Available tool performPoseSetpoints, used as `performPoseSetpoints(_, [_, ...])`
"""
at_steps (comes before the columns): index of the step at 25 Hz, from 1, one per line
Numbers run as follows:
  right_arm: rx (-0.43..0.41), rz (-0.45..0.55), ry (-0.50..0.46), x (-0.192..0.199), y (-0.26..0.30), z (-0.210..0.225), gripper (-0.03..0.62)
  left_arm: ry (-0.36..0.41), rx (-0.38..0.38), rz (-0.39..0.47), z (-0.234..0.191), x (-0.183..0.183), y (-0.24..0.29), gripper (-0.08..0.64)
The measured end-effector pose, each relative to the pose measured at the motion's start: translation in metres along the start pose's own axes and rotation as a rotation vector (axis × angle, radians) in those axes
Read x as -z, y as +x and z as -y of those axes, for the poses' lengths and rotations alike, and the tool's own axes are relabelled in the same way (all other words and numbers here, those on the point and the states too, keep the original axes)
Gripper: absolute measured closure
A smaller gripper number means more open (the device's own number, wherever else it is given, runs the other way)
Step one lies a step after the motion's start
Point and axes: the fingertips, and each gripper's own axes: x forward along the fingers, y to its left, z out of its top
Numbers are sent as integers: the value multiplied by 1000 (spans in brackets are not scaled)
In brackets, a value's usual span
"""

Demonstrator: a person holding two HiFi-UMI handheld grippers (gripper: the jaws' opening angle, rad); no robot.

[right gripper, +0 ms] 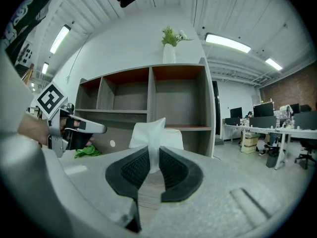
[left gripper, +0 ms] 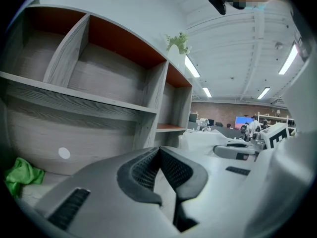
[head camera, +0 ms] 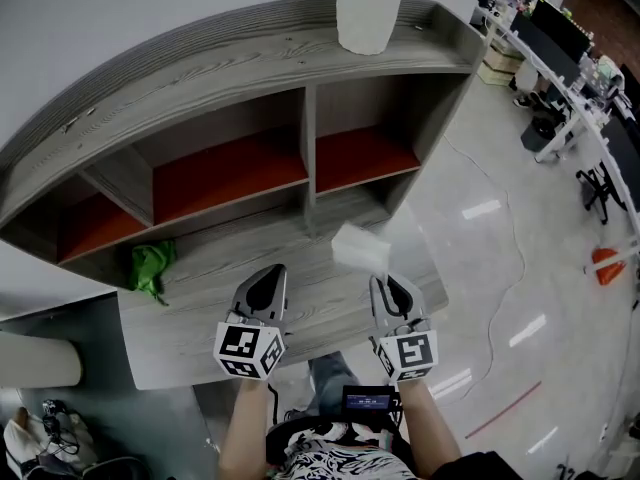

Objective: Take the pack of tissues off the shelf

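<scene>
Currently the right tool [right gripper: 152, 155] pinches one tissue pack [right gripper: 153, 132]; the left tool [left gripper: 158, 150] seems pressed together.

Matt grey wood-grain shelf [head camera: 200, 68]; floor [head camera: 490, 258] — glossy, smooth

Grey wooden shelf unit [head camera: 200, 68] with red-backed compartments, as we saw it. On its top, near the right end, stood a white vase [head camera: 367, 8]. On its lower ledge [head camera: 250, 268], toward the left edge, lay a green cloth [head camera: 150, 266].
</scene>
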Motion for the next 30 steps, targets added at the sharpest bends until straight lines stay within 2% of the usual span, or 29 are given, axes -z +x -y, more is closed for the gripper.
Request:
performPoseSetpoints(14, [-12, -109, 9, 57, -3, -1, 542, -25, -11, -93, -14, 52, 12, 554])
performPoseSetpoints(23, [-62, -200, 7, 101, 1, -8, 542, -47, -29, -172, -26, 94, 20, 554])
performPoseSetpoints(30, [-109, -260, 43, 132, 6, -13, 541, -65, -14, -225, -29, 121, 24, 553])
